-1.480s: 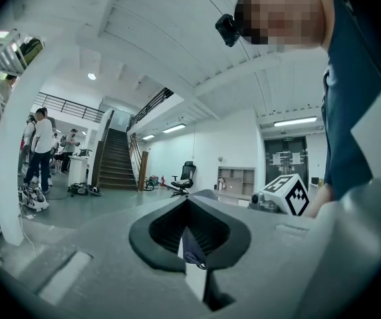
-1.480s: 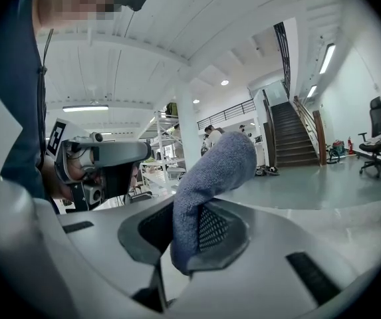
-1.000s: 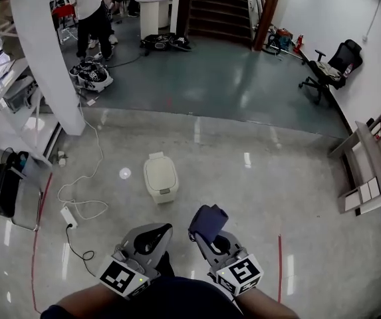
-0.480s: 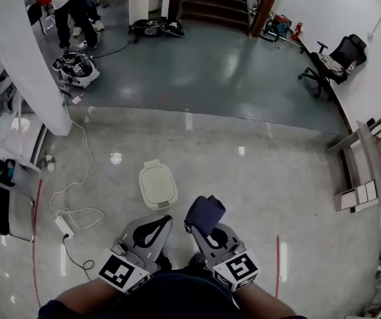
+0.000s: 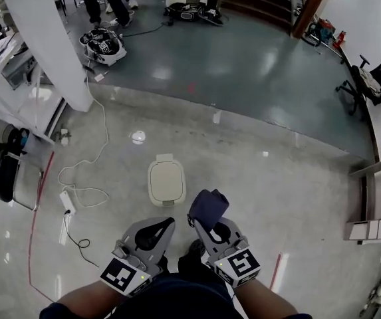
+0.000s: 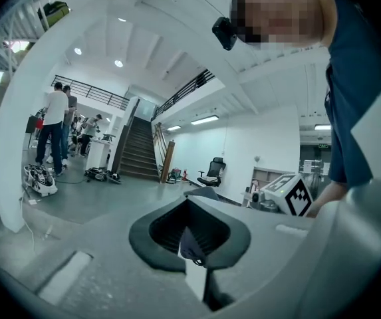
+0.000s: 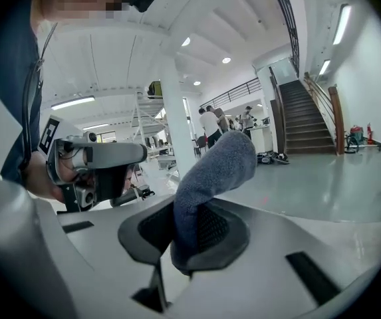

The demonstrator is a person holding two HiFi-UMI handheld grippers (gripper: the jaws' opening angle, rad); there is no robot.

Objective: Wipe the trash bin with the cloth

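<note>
A cream trash bin (image 5: 167,181) with its lid down stands on the pale floor, just ahead of both grippers. My right gripper (image 5: 211,222) is shut on a dark blue cloth (image 5: 209,207), which bulges up out of the jaws; in the right gripper view the cloth (image 7: 213,171) rises from my right gripper (image 7: 190,234) as a thick fold. My left gripper (image 5: 154,228) is held beside it, apart from the bin. In the left gripper view my left gripper (image 6: 190,234) has its jaws together with nothing gripped. Both are held close to the person's body.
A white pillar (image 5: 50,45) stands at the far left, with a power strip and cable (image 5: 67,205) on the floor below it. A black chair (image 5: 0,178) is at the left edge, shelving (image 5: 376,198) at the right. People stand far back near the stairs.
The head view has swung, so the pillar and the background have shifted in the picture. The bin now sits slightly nearer the grippers. Both grippers keep their pose, with the cloth still held.
</note>
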